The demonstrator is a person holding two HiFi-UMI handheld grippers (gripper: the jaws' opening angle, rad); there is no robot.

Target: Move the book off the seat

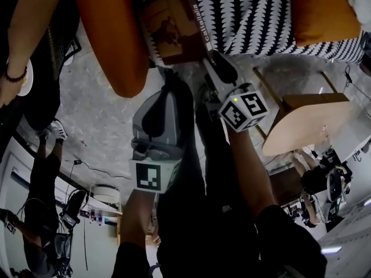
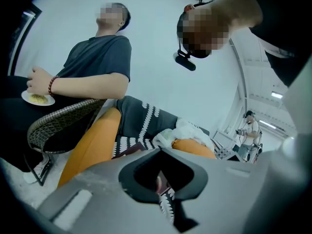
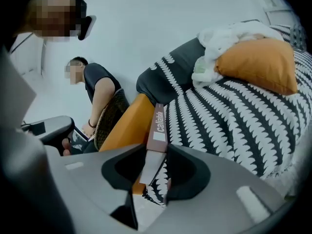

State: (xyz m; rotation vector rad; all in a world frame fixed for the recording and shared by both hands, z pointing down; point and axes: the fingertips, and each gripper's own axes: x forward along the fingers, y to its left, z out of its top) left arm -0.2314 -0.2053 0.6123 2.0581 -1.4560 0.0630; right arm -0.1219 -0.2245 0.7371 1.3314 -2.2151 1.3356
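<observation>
Book (image 3: 157, 130) is clamped at its spine end by the right gripper (image 3: 156, 156), fingers held apart only by its thickness. It is stood on edge at the front of the striped seat (image 3: 234, 116), beside the orange cushion (image 3: 129, 126). Left gripper (image 2: 163, 180) is seen with fingers a narrow gap apart, nothing clearly gripped. Book is judged stiff and fairly heavy, likely to swing or fan open, so a deeper hold across the spine is advised.

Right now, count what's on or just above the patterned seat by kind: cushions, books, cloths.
Orange cushions: 2, a pillow and a long bolster
Book: 1, held in the right gripper
White cloth: 1
Total: 4
</observation>
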